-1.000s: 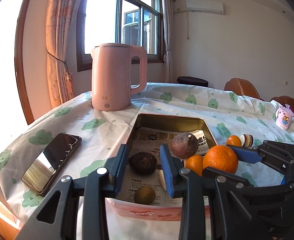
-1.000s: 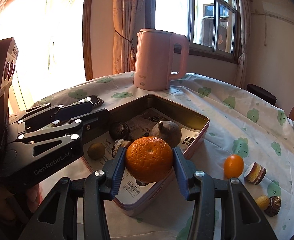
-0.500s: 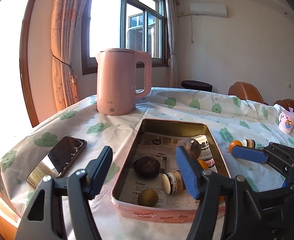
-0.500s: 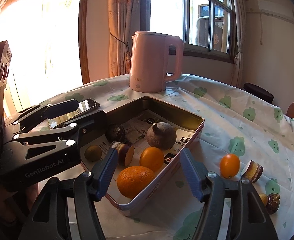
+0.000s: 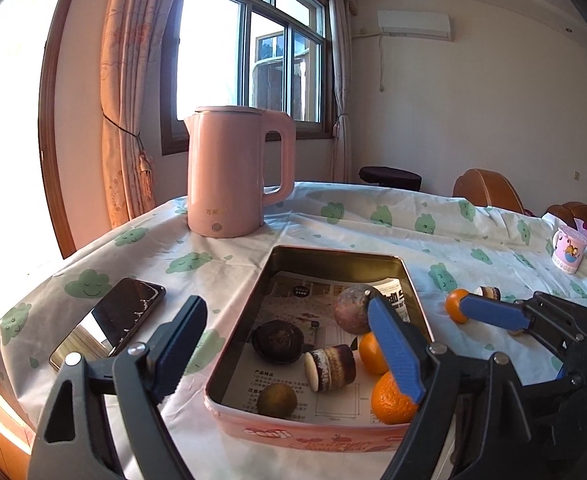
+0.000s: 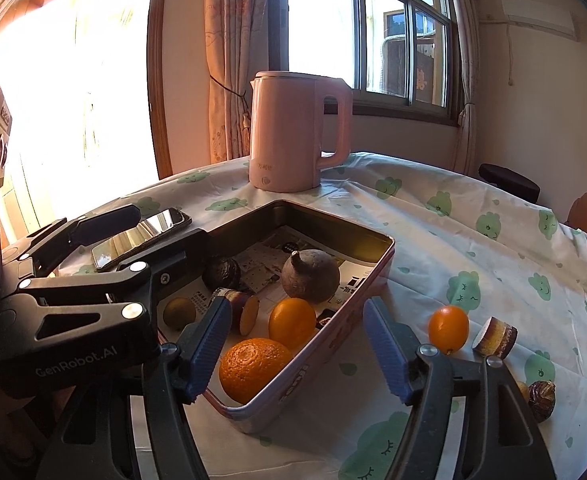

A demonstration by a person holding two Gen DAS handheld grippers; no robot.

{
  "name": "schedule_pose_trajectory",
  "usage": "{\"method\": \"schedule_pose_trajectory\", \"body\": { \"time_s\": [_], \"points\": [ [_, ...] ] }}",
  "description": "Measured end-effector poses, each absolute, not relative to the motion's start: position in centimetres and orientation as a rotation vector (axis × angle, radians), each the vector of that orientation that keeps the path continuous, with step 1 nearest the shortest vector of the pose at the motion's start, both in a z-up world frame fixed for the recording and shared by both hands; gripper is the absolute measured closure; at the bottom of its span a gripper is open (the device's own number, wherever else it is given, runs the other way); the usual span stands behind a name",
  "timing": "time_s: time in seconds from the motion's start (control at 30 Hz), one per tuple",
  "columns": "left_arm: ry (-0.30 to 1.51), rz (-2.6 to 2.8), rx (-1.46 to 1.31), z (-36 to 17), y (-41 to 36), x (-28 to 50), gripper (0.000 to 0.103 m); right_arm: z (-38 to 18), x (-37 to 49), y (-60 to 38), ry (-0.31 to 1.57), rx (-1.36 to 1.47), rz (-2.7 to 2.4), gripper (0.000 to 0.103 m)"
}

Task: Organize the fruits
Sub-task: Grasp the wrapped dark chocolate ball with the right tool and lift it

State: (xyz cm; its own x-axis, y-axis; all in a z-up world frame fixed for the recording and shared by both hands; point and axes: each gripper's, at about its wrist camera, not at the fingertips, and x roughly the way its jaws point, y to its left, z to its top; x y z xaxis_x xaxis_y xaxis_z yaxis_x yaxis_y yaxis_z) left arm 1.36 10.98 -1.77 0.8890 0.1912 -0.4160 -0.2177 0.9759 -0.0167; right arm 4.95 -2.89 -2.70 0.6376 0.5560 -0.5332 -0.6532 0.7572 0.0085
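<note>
Inside the pink rectangular tin (image 6: 377, 276), near its front corner, rests the big dimpled orange (image 6: 253, 364), set there with the other fruit. My right hand-held gripper (image 6: 297, 344) has just opened and holds nothing; my left hand-held gripper (image 5: 289, 344) likewise spread, empty. One small orange fruit (image 6: 448, 328) waits on the counter (image 6: 433, 240).

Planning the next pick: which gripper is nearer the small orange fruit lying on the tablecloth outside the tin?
Right. The right gripper hovers over the pink tin's near corner, the small orange fruit just right of its jaws. The left gripper is farther, over the tin's other side.
</note>
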Motion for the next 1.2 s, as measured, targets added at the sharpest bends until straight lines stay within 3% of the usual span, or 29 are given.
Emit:
{"method": "schedule_pose_trajectory", "body": {
  "time_s": [0.57,0.63,0.8,1.2],
  "points": [
    [0.423,0.010,0.062,-0.6,0.9,3.2,0.017,-1.9,8.9,-20.9,0.600,-0.066,0.285,0.033],
    [0.432,-0.030,0.081,-0.7,-0.8,3.8,0.017,-2.3,9.2,-21.6,0.624,-0.070,0.277,0.034],
    [0.474,-0.078,0.124,-1.5,-4.0,5.8,0.017,-3.4,10.0,-21.6,0.702,-0.091,0.313,0.051],
    [0.546,-0.111,0.135,-2.9,-5.8,8.0,0.017,-5.4,12.0,-20.2,0.841,-0.114,0.399,0.053]
  ]
}}
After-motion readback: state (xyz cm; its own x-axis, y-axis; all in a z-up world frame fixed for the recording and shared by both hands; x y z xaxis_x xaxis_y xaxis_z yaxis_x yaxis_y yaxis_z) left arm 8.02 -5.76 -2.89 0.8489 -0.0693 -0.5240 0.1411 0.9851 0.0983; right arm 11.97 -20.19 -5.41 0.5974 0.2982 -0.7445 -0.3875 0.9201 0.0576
